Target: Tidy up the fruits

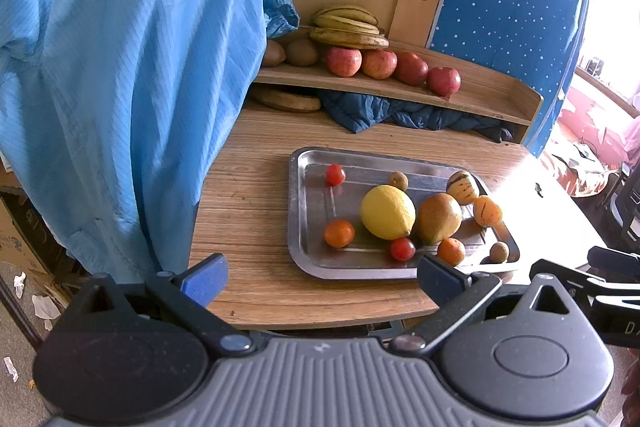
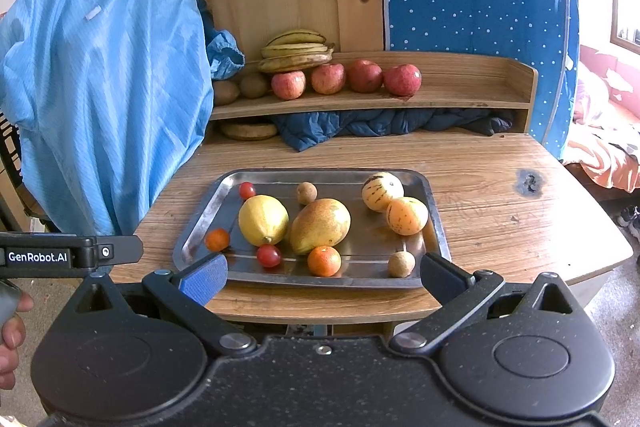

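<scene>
Both tools, left tool [image 1: 320,277] and right tool [image 2: 322,273], I see gaping wide, holding nothing. Steel tray [image 2: 434,211] of fruit sits on my wooden bench [image 2: 500,215].

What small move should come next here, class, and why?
Probably ease the right gripper, jaws open and empty, forward over the tray toward the near orange: it lies closest, while the shelf already holds apples.

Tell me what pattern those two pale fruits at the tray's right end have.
Cream-to-orange skin with dark broken stripes on both striped fruits; clearest in the right wrist view.
</scene>
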Motion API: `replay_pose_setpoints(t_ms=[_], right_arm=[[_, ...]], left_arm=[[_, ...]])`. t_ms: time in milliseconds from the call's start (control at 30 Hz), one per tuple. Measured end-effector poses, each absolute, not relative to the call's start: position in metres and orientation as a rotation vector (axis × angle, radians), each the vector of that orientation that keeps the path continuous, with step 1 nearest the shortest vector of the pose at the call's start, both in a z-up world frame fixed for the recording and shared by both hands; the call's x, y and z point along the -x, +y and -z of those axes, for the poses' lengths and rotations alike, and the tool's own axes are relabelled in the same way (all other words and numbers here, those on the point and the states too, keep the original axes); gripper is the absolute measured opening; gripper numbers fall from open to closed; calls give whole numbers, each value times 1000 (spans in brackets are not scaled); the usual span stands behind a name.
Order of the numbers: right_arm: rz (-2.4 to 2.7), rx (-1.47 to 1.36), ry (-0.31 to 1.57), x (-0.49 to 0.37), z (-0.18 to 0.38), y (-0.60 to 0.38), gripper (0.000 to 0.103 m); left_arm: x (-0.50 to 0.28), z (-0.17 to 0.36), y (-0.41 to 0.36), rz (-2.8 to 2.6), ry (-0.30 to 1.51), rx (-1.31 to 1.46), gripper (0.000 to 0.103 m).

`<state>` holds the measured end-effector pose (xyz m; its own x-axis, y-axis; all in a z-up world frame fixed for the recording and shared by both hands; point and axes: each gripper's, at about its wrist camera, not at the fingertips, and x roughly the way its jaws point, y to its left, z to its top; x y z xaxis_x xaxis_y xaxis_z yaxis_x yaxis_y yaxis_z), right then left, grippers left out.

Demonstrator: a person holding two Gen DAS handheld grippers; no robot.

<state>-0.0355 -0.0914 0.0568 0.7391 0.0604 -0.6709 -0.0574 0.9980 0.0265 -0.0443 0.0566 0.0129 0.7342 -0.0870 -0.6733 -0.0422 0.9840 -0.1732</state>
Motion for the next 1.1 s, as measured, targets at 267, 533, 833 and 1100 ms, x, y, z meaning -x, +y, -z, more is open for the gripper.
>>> replay_pose_setpoints(t_ms=[267,533,833,1100], right_arm=[[-65,-3,736,34,-56,-90,102],[-66,-1,737,34,-56,-89,102],[-66,-1,738,34,-56,-89,102],[-68,0,740,33,-55,-90,102]], left_arm=[[45,-13,57,24,746,187,102],[45,-13,56,-9,772,196,102],[44,-11,53,-24,788,196,102],[43,-11,53,-28,788,200,102]])
